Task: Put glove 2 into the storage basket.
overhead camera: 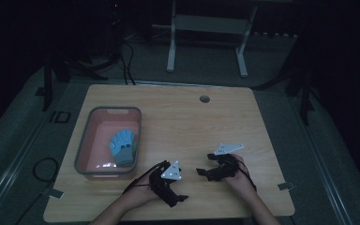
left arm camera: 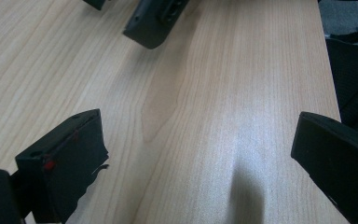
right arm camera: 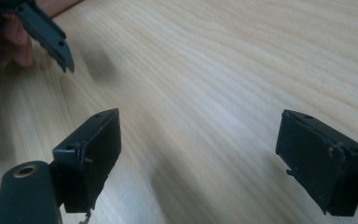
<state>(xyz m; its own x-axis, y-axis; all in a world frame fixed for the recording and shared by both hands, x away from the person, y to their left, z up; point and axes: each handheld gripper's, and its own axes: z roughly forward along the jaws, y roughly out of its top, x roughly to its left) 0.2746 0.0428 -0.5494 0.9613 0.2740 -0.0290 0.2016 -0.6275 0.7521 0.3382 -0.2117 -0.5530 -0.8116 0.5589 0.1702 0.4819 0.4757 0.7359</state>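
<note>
My left gripper (overhead camera: 178, 185) sits near the table's front edge, held by a hand, with its jaws wide apart over bare wood (left arm camera: 198, 135). Just to its right, my right gripper (overhead camera: 204, 164) is also open and empty (right arm camera: 200, 126), and it faces the left one. A jaw of the right gripper (left arm camera: 154, 23) shows at the top of the left gripper view. The left gripper's jaw (right arm camera: 46, 32) and fingers of a hand (right arm camera: 14, 44) show at the top left of the right gripper view. A blue glove-like item (overhead camera: 123, 146) lies in a pink bin (overhead camera: 83, 140) at the table's left.
The wooden table (overhead camera: 192, 122) has a cable hole (overhead camera: 205, 99) near its far edge. Tape marks (overhead camera: 286, 186) sit at the front corners. A white table frame (overhead camera: 206, 28) stands on the floor beyond. The room around is dark.
</note>
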